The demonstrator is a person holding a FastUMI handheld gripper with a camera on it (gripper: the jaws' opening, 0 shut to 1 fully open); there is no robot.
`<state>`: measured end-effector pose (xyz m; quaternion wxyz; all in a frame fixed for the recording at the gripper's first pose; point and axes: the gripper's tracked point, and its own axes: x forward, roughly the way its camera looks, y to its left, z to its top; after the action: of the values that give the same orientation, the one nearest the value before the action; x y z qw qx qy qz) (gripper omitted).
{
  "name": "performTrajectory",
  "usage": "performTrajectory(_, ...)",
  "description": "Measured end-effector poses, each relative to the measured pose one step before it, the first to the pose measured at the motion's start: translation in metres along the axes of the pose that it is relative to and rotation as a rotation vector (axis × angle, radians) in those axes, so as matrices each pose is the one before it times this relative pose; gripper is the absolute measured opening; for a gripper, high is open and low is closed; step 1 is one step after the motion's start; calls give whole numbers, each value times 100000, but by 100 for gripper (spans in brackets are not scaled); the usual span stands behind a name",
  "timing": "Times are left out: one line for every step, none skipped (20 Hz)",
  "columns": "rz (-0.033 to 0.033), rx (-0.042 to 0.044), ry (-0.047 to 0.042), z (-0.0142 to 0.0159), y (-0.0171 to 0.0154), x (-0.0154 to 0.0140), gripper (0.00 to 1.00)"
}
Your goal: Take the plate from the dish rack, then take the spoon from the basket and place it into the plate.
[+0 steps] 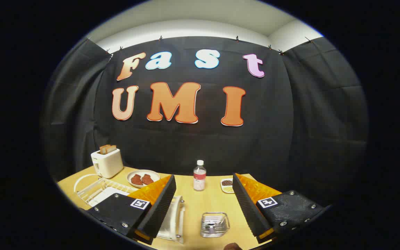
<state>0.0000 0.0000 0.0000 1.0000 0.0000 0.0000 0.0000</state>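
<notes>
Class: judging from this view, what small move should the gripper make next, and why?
Probably swing toward the dish rack beside the left finger and descend. The gripper hangs open, holding nothing, and the plate lying in the rack comes first. The wire basket between the fingers comes afterwards.

bottle (199, 176) label unreadable, no legible text

The gripper (204, 205) hangs open above the table (189, 199) — a wire basket (215, 224) between its fingers, a bottle (199, 175) beyond, the dish rack (97, 190) off left.
</notes>
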Motion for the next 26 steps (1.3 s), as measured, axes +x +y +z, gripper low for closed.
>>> performTrajectory(990,229,-140,183,1340,-293,97)
performTrajectory(635,-521,-167,195,1139,-245,97)
performTrajectory(711,-648,-965,497,1071,-223,97)
performTrajectory(1130,-334,-569,423,982,-183,97)
performTrajectory(736,358,0,153,777,39,97)
performTrajectory(678,1021,1076,117,741,36,97)
performTrajectory(330,1349,915,206,652,-125,97)
performTrajectory(-466,1155,-813,547,419,-163,97)
performTrajectory(-288,755,-2091,855,398,-182,97)
performTrajectory(-227,279,-1263,453,519,-113,97)
performTrajectory(115,155,-5,-55,491,-53,97)
performTrajectory(1009,-53,662,-115,585,-236,97)
performTrajectory(464,-285,696,-70,418,-241,97)
performTrajectory(-195,-637,651,-219,173,-249,97)
performTrajectory(-85,-805,209,-104,108,-236,97)
performTrajectory(-146,-759,204,-262,286,-241,97)
performTrajectory(-148,-421,620,-287,91,-109,97)
performTrajectory(-338,-85,1084,-399,159,-65,97)
performTrajectory(-399,314,1309,-429,67,-17,97)
performTrajectory(-233,458,1028,-435,219,11,97)
performTrajectory(-215,387,612,-267,321,118,97)
performTrajectory(-142,42,730,-396,293,101,97)
performTrajectory(-248,-381,1034,-596,263,258,97)
performTrajectory(-360,-847,1469,-692,89,334,97)
performTrajectory(-1193,-1615,1657,-740,-53,423,97)
performTrajectory(-1959,-1579,1131,-593,-441,281,97)
